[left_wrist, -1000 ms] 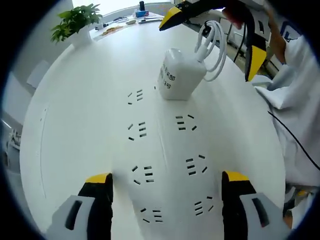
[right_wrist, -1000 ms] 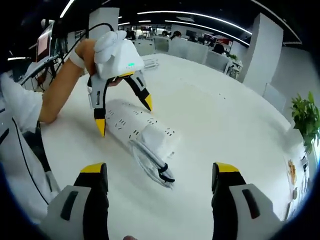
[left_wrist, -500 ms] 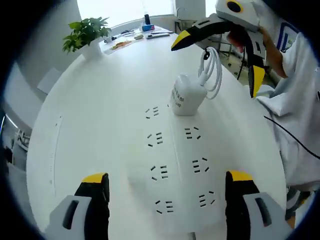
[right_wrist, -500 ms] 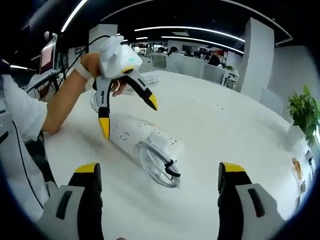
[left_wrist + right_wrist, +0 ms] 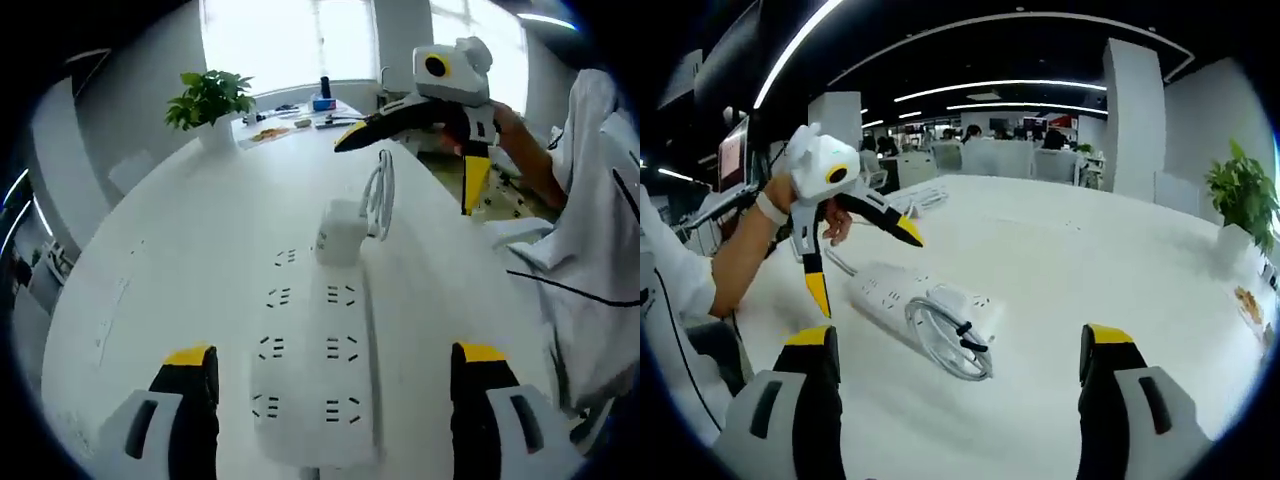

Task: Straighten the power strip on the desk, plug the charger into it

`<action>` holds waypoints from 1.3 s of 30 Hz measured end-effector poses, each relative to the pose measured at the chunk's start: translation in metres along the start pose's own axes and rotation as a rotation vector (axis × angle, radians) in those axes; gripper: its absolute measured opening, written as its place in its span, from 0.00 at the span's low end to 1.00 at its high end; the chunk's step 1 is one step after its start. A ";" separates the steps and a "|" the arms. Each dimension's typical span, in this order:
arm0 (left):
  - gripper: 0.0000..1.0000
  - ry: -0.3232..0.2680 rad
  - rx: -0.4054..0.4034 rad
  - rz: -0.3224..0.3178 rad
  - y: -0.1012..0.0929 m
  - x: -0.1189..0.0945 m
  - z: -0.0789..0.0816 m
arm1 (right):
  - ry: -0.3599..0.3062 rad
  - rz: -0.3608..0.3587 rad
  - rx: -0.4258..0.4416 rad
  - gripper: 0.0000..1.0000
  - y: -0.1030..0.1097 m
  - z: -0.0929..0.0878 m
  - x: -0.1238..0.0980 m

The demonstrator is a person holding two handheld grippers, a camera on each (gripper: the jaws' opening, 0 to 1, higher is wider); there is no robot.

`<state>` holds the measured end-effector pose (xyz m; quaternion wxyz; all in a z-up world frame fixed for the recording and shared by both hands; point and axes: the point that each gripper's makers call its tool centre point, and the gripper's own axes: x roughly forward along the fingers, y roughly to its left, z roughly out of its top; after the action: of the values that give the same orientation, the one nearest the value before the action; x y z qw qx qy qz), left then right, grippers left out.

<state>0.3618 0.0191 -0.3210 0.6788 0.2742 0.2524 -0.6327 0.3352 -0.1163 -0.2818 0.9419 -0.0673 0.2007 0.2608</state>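
Left gripper view looks down on the white power strip (image 5: pixel 312 370), which lies flat on the white surface (image 5: pixel 180 260) and runs away from the camera between the two yellow-tipped jaws of the left hand-held gripper (image 5: pixel 325 365). Those jaws stand wide apart and hold nothing. At the strip's far end sits the white charger (image 5: pixel 340 232), plugged into the strip, with its coiled cable (image 5: pixel 380 195) standing just behind it. Beyond it the right hand-held gripper (image 5: pixel 425 165) hangs above the surface, jaws spread and empty. A potted plant (image 5: pixel 212 100) stands at the far edge.

Right gripper view shows the strip (image 5: pixel 910 295) from the charger's end, the charger (image 5: pixel 965 305) and the cable loop (image 5: pixel 945 340) nearest the camera. The right hand-held gripper (image 5: pixel 960 365) is wide open and empty; the left one (image 5: pixel 865 265) hovers open over the strip's far end.
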 end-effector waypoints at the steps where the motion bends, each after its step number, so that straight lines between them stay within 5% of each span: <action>1: 0.96 -0.041 0.002 0.030 -0.001 -0.003 0.004 | -0.003 -0.009 -0.008 0.97 -0.002 0.000 -0.001; 4: 0.96 -0.100 -0.015 0.127 0.000 -0.008 0.007 | -0.011 -0.015 -0.032 0.97 -0.005 -0.002 -0.005; 9: 0.96 -0.057 -0.057 0.217 -0.007 -0.012 -0.010 | 0.016 -0.006 -0.022 0.97 -0.004 -0.011 -0.007; 12: 0.96 -0.082 -0.121 0.301 -0.004 -0.021 -0.012 | 0.020 -0.004 -0.021 0.97 -0.005 -0.013 -0.012; 16: 0.96 -0.226 -0.287 0.353 -0.009 -0.040 0.000 | 0.018 -0.007 -0.018 0.97 -0.005 -0.013 -0.020; 19: 0.96 -0.281 -0.376 0.374 -0.015 -0.051 0.002 | 0.028 -0.007 -0.030 0.97 -0.005 -0.016 -0.024; 24: 0.96 -0.397 -0.454 0.476 -0.018 -0.077 0.009 | 0.052 -0.017 -0.012 0.97 -0.011 -0.024 -0.030; 34: 0.96 -0.341 -0.489 0.533 -0.059 -0.088 -0.006 | 0.061 -0.024 -0.010 0.97 -0.016 -0.026 -0.041; 39: 0.96 -0.222 -0.553 0.598 -0.079 -0.084 -0.042 | 0.084 -0.031 -0.020 0.97 -0.021 -0.034 -0.048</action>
<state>0.2773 0.1050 -0.2971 0.9036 0.0730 0.2473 -0.3422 0.2967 -0.1640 -0.2921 0.9357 -0.0909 0.2365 0.2454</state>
